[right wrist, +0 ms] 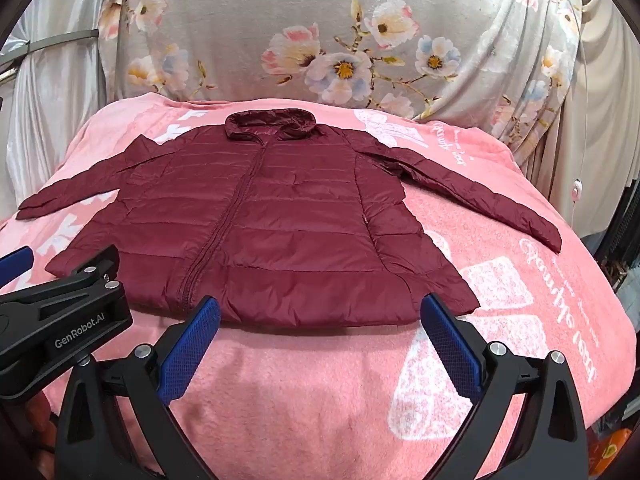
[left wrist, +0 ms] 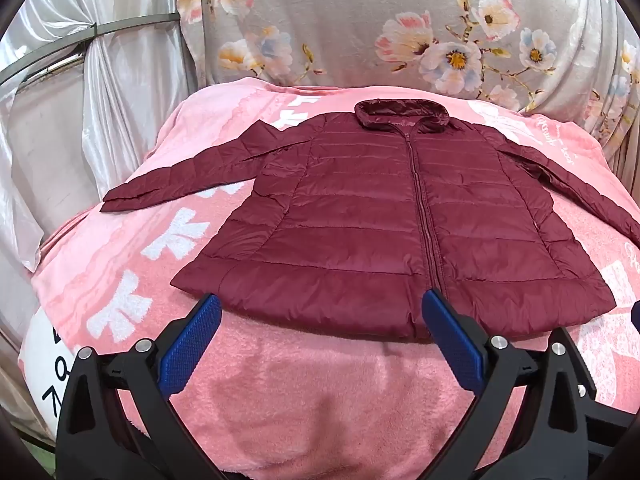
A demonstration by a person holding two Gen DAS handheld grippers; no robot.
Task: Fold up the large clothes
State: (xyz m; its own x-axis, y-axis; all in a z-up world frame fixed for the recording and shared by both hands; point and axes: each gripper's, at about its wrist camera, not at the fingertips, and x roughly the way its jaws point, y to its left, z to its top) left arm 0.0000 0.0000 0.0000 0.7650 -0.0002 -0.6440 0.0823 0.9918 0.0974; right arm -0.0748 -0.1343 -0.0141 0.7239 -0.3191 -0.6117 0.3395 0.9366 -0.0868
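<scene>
The left gripper (left wrist: pixel 320 312) and the right gripper (right wrist: pixel 320 312) both stand spread wide, holding nothing and touching nothing. The jacket (left wrist: pixel 384 224) lies flat, zipped, sleeves outspread, on the pink blanket (left wrist: pixel 320 392) just ahead of both sets of fingertips.

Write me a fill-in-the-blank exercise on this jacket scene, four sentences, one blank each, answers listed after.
1. The maroon jacket lies flat with its zipper fully ____.
2. It rests on a ____ blanket.
3. Both sleeves lie spread ____ from the body.
4. The left gripper and right gripper both hover with jaws ____.

Answers: closed; pink; outward; open
</scene>
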